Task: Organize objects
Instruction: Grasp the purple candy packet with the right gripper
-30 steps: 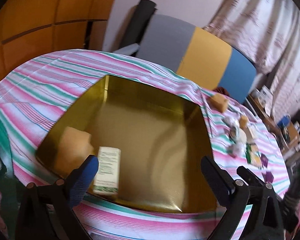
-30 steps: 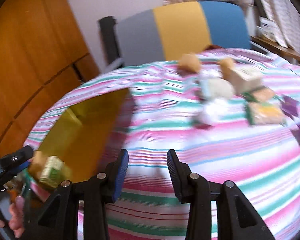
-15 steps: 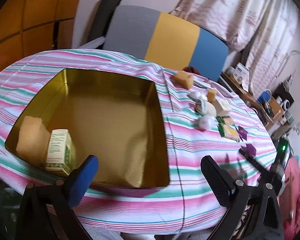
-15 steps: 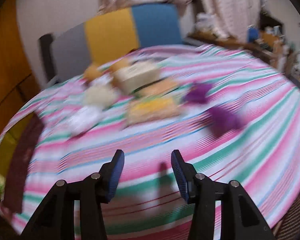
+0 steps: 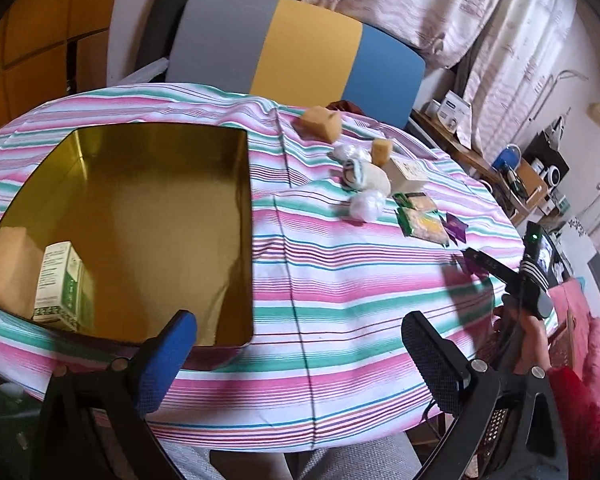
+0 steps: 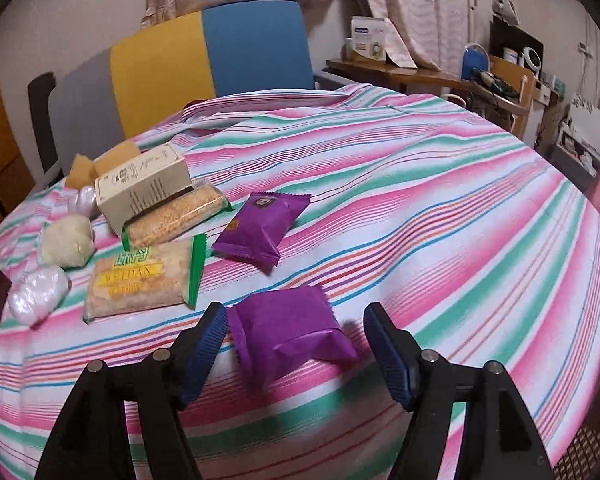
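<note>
A gold tin [image 5: 244, 200] lies on the striped tablecloth and holds a green-and-white box [image 5: 62, 284] and a tan sponge [image 5: 4, 268]. My left gripper [image 5: 296, 346] hangs open over the table's near edge, right of the tin, with nothing between its fingers. My right gripper [image 6: 296, 330] has its jaws opening around a purple packet [image 6: 288, 332] that lies flat on the cloth; the pads do not press it. A second purple packet [image 6: 264, 226] lies just beyond. In the left wrist view the right gripper [image 5: 496, 270] shows at the right, held by a hand.
Left of the purple packets lie a green-edged cracker packet [image 6: 140, 280], a snack bar packet [image 6: 176, 216], a beige box [image 6: 144, 184], tan sponges [image 6: 100, 164], a cream ball [image 6: 66, 240] and a white wrapped ball [image 6: 36, 294]. A grey, yellow and blue chair [image 5: 300, 52] stands behind the table.
The right gripper swept right from beside the tin to the purple packets, and its jaws widened. The left gripper's view swung right, off the tin toward the table's middle.
</note>
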